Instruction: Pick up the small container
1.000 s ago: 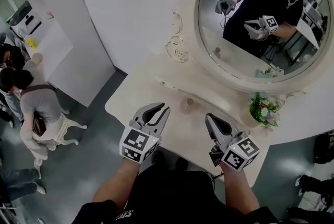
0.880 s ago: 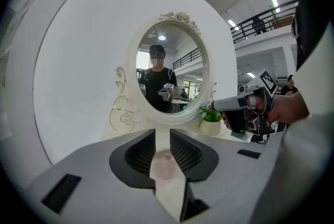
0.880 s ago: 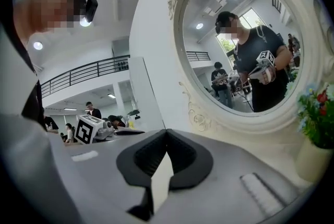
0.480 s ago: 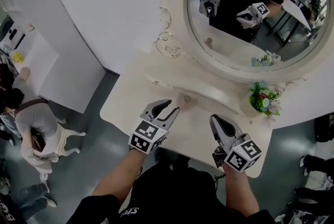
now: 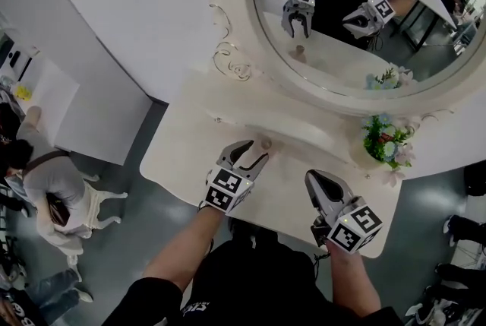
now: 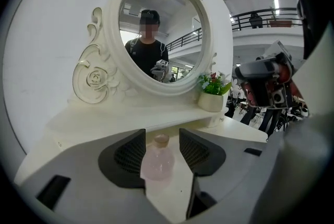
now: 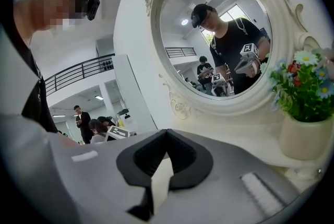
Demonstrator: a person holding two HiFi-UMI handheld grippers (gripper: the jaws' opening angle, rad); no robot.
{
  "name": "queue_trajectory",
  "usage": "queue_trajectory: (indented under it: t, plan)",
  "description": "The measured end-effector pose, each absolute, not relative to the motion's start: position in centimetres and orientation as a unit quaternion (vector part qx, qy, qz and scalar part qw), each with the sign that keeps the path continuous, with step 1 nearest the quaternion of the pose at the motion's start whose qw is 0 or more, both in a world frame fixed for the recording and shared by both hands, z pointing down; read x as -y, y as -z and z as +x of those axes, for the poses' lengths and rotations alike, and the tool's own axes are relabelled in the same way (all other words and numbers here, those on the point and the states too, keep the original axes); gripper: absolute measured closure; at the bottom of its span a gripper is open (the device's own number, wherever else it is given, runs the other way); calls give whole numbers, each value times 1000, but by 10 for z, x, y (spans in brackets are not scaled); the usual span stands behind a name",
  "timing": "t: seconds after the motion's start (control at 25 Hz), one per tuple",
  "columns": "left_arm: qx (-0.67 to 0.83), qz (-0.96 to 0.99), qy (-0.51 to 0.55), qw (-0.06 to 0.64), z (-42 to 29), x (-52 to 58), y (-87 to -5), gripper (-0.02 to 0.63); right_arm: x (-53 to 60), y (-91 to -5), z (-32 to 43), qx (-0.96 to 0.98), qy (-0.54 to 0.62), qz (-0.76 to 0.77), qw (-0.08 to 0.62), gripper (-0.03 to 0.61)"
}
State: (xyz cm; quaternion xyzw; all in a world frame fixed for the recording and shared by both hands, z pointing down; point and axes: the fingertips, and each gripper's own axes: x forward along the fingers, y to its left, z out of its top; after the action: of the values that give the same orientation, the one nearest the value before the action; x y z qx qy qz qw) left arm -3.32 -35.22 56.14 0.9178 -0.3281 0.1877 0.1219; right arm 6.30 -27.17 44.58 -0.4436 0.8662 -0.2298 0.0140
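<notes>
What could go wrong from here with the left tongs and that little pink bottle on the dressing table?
The left tongs are opening around the small pink bottle, not yet gripping it. It sits nearer one pad, so closing might shove or tip it. Its rounded body could also slip out when lifted.

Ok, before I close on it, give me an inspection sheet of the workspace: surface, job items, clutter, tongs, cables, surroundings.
Surface: white dressing table with a curved front edge.
Job's things: small container, a pale pink bottle, upright between the left tongs' jaws.
Clutter: flower pot at the table's right, below the round mirror.
Grippers: left tongs opening, pads not pressing the bottle; right tongs shut, empty, over the table's front right.
Cables: nothing seen.
Surroundings: people on the grey floor to the left.
</notes>
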Motion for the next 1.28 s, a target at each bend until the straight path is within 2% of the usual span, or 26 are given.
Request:
queue_trajectory:
  t: [0.6, 1.28]
  plan:
    - [313, 919, -218, 106, -1, 375, -608, 417, 269, -452, 86, -855, 239, -460, 0, 568]
    - [328, 918, -194, 114, 8, 391, -621, 430, 268, -452, 98, -851, 242, -466, -15, 568]
